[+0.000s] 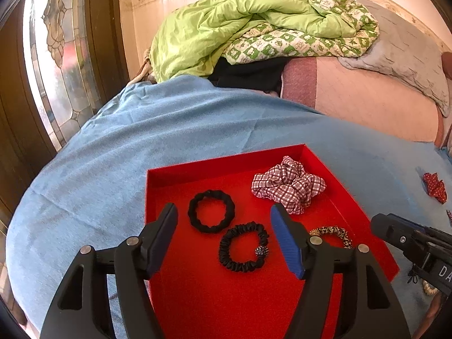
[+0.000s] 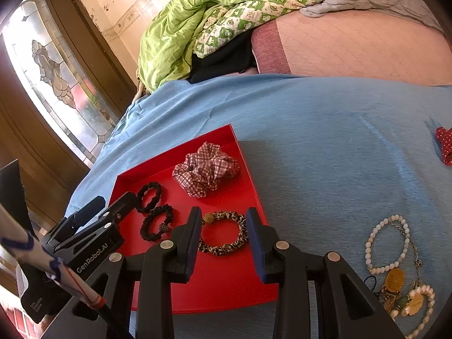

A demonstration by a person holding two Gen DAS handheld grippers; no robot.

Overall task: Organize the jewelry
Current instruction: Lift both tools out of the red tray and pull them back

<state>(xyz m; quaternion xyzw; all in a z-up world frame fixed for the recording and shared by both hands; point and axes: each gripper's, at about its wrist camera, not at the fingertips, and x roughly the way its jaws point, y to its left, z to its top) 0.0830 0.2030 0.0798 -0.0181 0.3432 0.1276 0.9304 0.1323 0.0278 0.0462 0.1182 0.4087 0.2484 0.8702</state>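
A red tray [image 1: 197,166] [image 2: 158,172] lies on a blue cloth. In it are a plaid scrunchie [image 1: 288,183] [image 2: 206,169], a plain black hair tie [image 1: 211,211] [image 2: 149,193], a black hair tie with a bead [image 1: 243,247] [image 2: 156,223] and a leopard-print hair tie [image 1: 336,233] [image 2: 223,233]. My left gripper [image 1: 223,220] is open and empty above the two black ties. My right gripper [image 2: 224,220] is open and empty, just above the leopard tie. A pile of pearl bracelets and gold pendants [image 2: 395,268] lies on the cloth to the right of the tray.
A red polka-dot scrunchie [image 1: 435,186] [image 2: 445,144] lies on the blue cloth [image 1: 169,130] [image 2: 325,130] at the far right. A green quilt [image 1: 254,25] and a grey pillow [image 1: 395,53] are heaped at the back. A stained-glass door [image 1: 56,56] stands left.
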